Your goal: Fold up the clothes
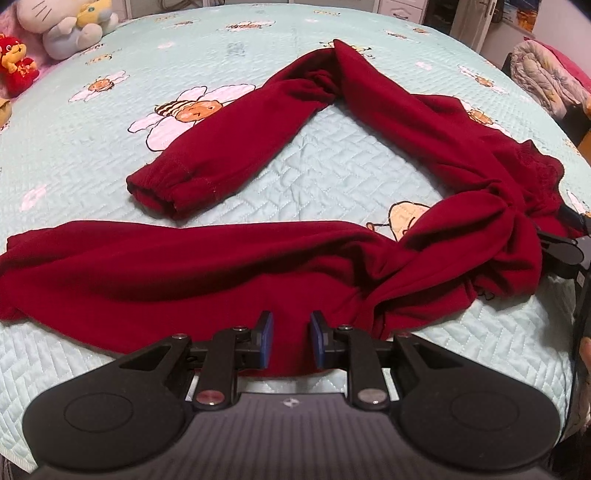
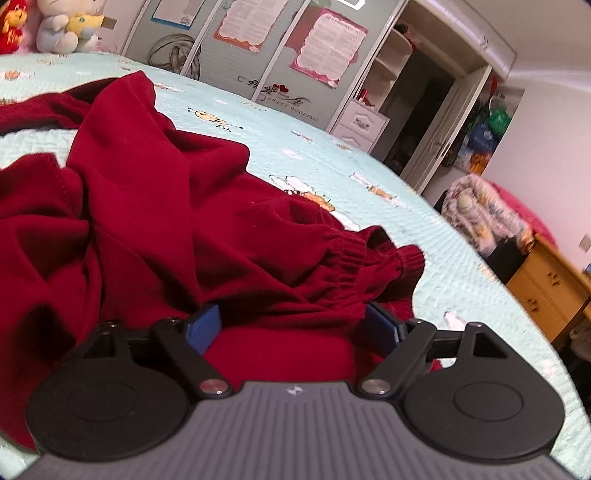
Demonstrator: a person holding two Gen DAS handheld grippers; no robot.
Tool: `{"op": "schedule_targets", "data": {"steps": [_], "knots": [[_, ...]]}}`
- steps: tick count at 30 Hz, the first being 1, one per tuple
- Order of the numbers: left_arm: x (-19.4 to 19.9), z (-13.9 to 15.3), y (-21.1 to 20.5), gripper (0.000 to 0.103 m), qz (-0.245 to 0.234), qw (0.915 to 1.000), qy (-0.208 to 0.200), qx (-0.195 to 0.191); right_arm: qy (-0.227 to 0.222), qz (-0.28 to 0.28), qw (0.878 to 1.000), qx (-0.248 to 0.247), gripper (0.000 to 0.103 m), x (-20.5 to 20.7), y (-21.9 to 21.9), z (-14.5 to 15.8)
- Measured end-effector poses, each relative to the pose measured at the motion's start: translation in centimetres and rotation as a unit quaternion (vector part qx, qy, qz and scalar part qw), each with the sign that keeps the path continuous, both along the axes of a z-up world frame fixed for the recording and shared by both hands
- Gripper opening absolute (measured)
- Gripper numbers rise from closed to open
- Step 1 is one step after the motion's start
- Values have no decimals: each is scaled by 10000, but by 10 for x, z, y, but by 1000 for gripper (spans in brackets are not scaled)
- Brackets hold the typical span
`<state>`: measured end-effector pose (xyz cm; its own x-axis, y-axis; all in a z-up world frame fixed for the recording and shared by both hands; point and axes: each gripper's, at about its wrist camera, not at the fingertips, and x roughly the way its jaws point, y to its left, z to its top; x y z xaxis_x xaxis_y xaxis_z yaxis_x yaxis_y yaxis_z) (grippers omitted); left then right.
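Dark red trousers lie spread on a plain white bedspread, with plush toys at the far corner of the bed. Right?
Not quite: the bedspread is pale mint green with cartoon bee prints, as the left wrist view shows. The dark red trousers and the plush toys are as stated.

I see open bed (image 1: 332, 162) quilt inside the loop of the red trousers (image 1: 221, 266), and more bare quilt beyond them to the left. Plush toys (image 1: 70, 29) crowd the far left corner; bunched waistband (image 2: 332, 258) fabric blocks my right side.
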<state>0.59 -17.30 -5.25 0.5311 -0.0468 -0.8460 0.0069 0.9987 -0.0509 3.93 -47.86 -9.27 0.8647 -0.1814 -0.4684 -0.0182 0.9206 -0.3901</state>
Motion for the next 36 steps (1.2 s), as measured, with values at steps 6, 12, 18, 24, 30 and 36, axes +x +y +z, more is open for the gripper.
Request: {"op": "schedule_targets", "data": {"steps": [6, 12, 18, 24, 30, 36], "knots": [[-3, 8, 8, 25, 80, 9998, -92, -124, 241, -523, 9954, 771, 84, 9, -7, 6], [-3, 3, 8, 28, -166, 9997, -140, -150, 203, -1050, 9872, 1180, 86, 13, -3, 3], [-13, 14, -4, 29, -545, 9969, -570, 64, 225, -1062, 9880, 1098, 88, 13, -2, 2], [-13, 15, -22, 32, -863, 9944, -598, 131, 189, -1072, 9893, 974, 88, 12, 0, 3], [-9, 1, -28, 32, -895, 9953, -378, 56, 191, -1075, 9896, 942, 88, 13, 1, 3], [-6, -2, -45, 32, -1012, 9945, -280, 65, 193, -1076, 9896, 937, 88, 14, 1, 3]]}}
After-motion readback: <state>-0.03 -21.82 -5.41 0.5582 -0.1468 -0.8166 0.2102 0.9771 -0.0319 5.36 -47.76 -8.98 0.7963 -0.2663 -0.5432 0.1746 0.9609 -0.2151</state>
